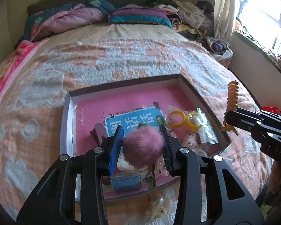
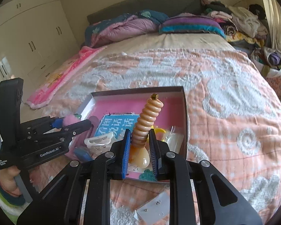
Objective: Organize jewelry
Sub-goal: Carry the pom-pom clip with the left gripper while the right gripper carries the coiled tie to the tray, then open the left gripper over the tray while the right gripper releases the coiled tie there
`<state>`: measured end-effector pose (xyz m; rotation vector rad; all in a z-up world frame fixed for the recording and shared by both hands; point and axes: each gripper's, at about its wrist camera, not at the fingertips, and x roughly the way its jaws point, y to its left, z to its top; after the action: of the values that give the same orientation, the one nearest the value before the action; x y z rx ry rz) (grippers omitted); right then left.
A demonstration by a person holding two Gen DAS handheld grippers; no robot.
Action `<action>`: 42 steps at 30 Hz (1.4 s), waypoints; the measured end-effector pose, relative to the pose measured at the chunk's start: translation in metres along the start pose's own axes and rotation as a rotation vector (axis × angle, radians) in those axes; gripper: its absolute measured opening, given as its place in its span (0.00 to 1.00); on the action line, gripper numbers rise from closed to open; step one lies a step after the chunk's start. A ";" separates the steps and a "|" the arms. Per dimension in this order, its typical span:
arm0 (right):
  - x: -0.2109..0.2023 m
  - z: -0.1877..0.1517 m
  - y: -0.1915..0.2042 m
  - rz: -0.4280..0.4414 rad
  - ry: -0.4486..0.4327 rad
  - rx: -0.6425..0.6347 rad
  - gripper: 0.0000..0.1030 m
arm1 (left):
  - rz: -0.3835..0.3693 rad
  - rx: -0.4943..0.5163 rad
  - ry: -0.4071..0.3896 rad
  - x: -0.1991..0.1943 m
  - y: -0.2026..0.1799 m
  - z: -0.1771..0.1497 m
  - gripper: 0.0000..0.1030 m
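Observation:
A shallow box (image 1: 66,116) with a pink floor lies on the bed, also in the right wrist view (image 2: 184,112). My left gripper (image 1: 143,131) is shut on a pink fluffy pom-pom hair clip (image 1: 143,147) above the box's near part. My right gripper (image 2: 140,137) is shut on an orange coiled hair tie (image 2: 147,123), held upright over the box's near edge; it shows in the left wrist view (image 1: 232,98) to the right of the box. Yellow rings (image 1: 178,121), a teal card (image 1: 133,120) and a blue block (image 1: 126,181) lie in the box.
A peach and white bedspread (image 1: 121,60) covers the bed. A clear pearl hair clip (image 1: 157,204) lies on it in front of the box. A white earring card (image 2: 155,206) lies near the box. Pillows and piled clothes (image 1: 187,15) are at the headboard. Window at right.

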<state>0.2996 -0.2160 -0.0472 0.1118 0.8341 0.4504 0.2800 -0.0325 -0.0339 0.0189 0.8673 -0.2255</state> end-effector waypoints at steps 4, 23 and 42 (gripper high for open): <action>0.011 -0.003 -0.002 -0.008 0.026 0.000 0.19 | 0.003 -0.003 0.017 0.008 0.004 -0.005 0.30; 0.001 -0.012 -0.001 -0.021 0.032 0.028 0.51 | 0.016 -0.027 0.019 0.007 0.010 -0.008 0.55; -0.131 -0.016 0.014 -0.079 -0.207 0.013 0.76 | 0.024 -0.017 -0.132 -0.089 -0.015 -0.002 0.91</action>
<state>0.2062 -0.2606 0.0364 0.1342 0.6356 0.3521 0.2203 -0.0303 0.0333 -0.0016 0.7376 -0.1943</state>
